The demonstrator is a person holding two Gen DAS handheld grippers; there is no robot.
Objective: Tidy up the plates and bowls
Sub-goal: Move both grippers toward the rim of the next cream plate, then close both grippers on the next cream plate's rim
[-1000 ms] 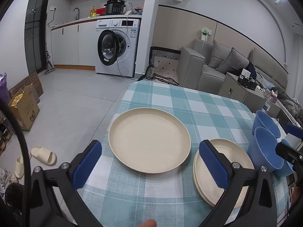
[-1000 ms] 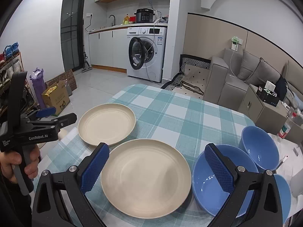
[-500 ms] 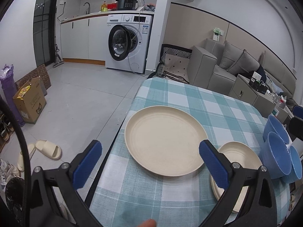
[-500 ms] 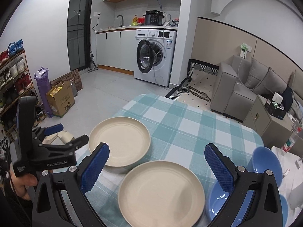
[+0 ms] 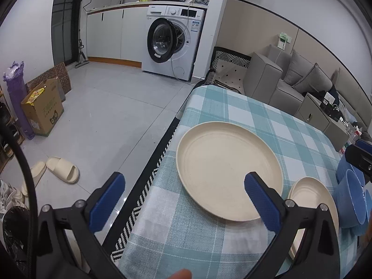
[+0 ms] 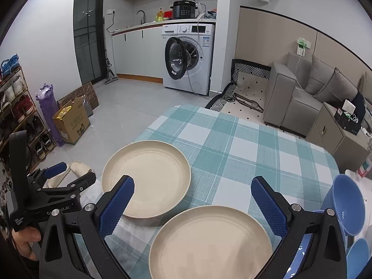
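- The left gripper (image 5: 183, 200) has its fingers (image 5: 105, 200) spread wide and holds nothing; it hangs over the table's (image 5: 232, 107) left edge, one finger over the floor (image 5: 104, 121), the other over the near rim of the single cream plate (image 5: 229, 169).
- From the left gripper, the single cream plate lies at about 1 o'clock, close ahead. The plate is round, so it has no long axis; the approach is set only by which part of the rim faces the fingers, here the near-left rim.
- The right gripper (image 6: 191, 203) also has its fingers (image 6: 117, 205) wide apart and empty. In the right wrist view the cream plate stack (image 6: 210, 241) lies directly below and between the fingers, at 6 o'clock from their midpoint; the single cream plate (image 6: 146, 174) lies at about 10 o'clock.
- The two plate positions are near each other but apart: a strip of checked cloth shows between their rims in the left wrist view, where the cream plate stack (image 5: 311, 200) sits at 4 o'clock from the single plate.
- The blue bowls (image 6: 346, 202) stand at 3 o'clock from the stack, at the table's right edge, tilted and leaning together; they appear again at the far right of the left wrist view (image 5: 353, 200).
- Judgement: the left gripper is nearer the single plate, the right gripper nearer the stack and bowls. A likely next move is for the left fingers to close on the single plate's near rim and carry it toward 4 o'clock onto the stack.
- Risk: a thin rim lying flat on cloth offers little purchase, so the lower finger may push the plate rather than get under it.
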